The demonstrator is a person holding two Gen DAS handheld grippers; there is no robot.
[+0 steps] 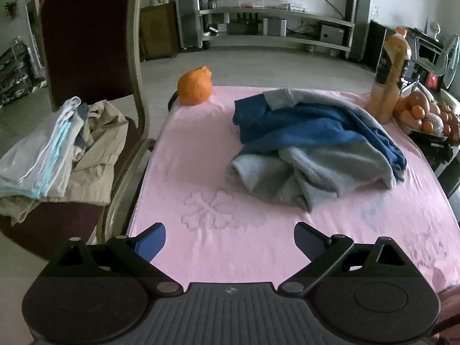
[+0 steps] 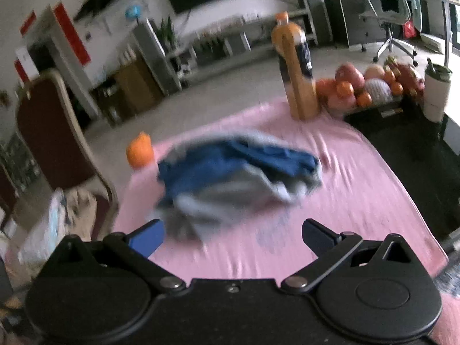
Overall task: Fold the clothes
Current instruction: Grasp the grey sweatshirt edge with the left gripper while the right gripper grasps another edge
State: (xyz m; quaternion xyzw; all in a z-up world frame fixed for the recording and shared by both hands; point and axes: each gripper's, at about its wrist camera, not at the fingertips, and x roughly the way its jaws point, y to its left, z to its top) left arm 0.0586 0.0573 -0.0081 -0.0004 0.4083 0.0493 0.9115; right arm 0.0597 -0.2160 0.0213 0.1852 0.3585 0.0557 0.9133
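One blue-and-grey sweater (image 1: pixel 313 143) lies crumpled at twelve o'clock – unfolded; left gripper (image 1: pixel 230 240) and right gripper (image 2: pixel 233 237) both spread, empty.

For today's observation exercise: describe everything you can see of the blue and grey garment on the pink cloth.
The blue and grey garment is a soft, knit-looking piece with deep blue and pale grey areas. It lies crumpled in a loose heap, unfolded, on the pink cloth, toward its far right part. Only the cloth touches it; both grippers hang short of it, and the bottle stands apart.
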